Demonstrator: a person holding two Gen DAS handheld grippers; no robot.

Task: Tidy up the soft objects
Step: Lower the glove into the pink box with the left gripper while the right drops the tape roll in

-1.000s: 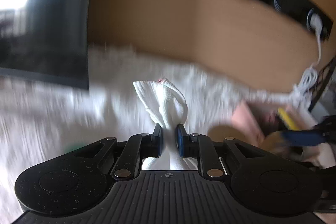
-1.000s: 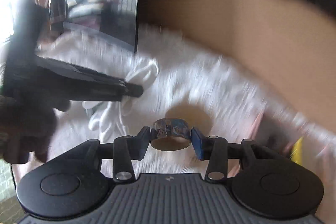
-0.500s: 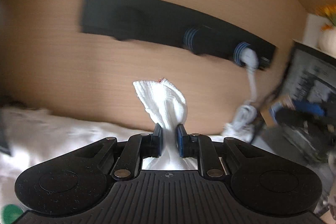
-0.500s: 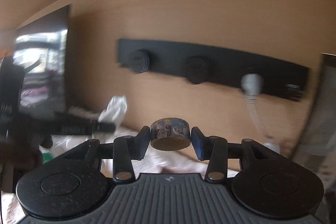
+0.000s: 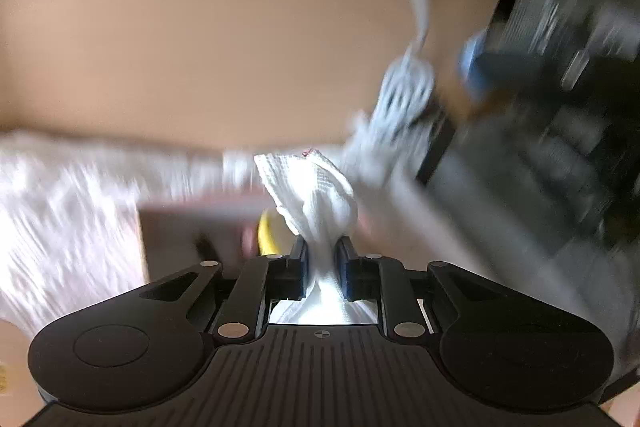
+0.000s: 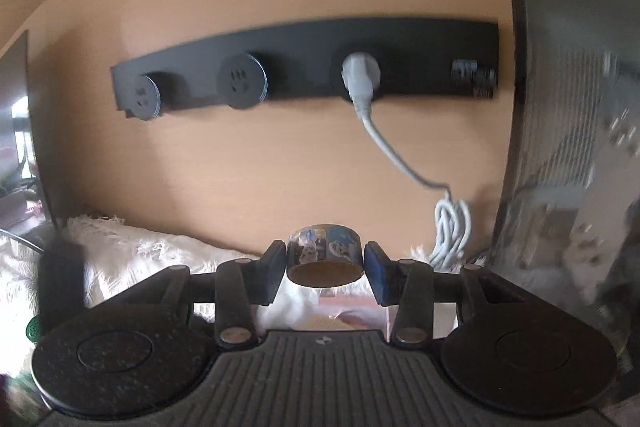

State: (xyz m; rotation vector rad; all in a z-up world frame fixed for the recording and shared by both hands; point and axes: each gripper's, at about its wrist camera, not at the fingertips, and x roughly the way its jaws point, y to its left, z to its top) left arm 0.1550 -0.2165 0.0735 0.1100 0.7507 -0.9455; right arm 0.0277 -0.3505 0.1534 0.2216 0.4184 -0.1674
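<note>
A white waffle-textured cloth [image 5: 316, 203] is pinched upright between the left tongs [image 5: 321, 259], its bunched top flaring above them. A patterned tape roll [image 6: 325, 261] is held level between the right tongs [image 6: 325, 267].

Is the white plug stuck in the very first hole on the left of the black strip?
No, the white plug sits in the third socket from the left of the black strip; the two left sockets are empty.

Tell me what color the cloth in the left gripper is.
White cloth, waffle-textured; clearest in the left wrist view.
</note>
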